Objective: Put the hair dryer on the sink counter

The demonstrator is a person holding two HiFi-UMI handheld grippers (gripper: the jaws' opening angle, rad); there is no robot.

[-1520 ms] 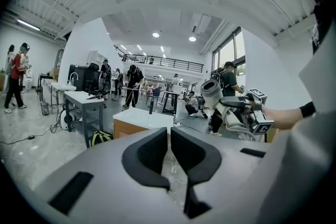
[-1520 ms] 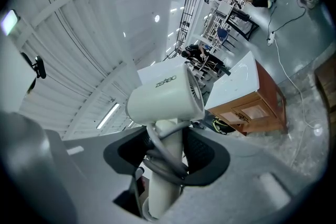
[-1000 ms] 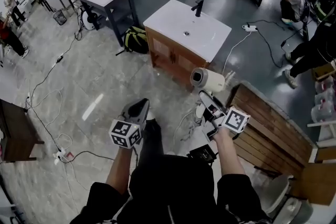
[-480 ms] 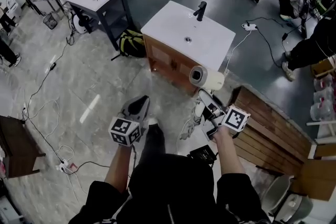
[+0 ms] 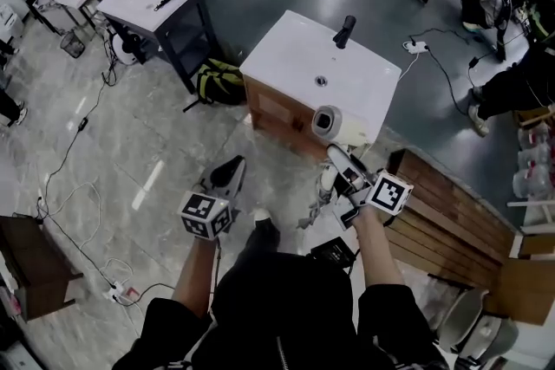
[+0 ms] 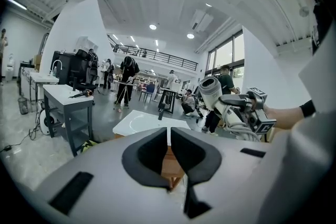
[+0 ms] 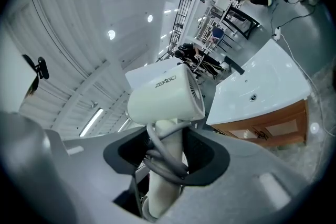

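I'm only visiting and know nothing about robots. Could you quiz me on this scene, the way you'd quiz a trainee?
1. True or false: the hair dryer already lies on the sink counter.
2. The left gripper has its jaws: A. together, empty; B. wide apart, empty; C. clamped on the hair dryer.
3. What grips the hair dryer's handle?
Key: 1 false, it is held in the air; 2 A; 3 the right gripper.
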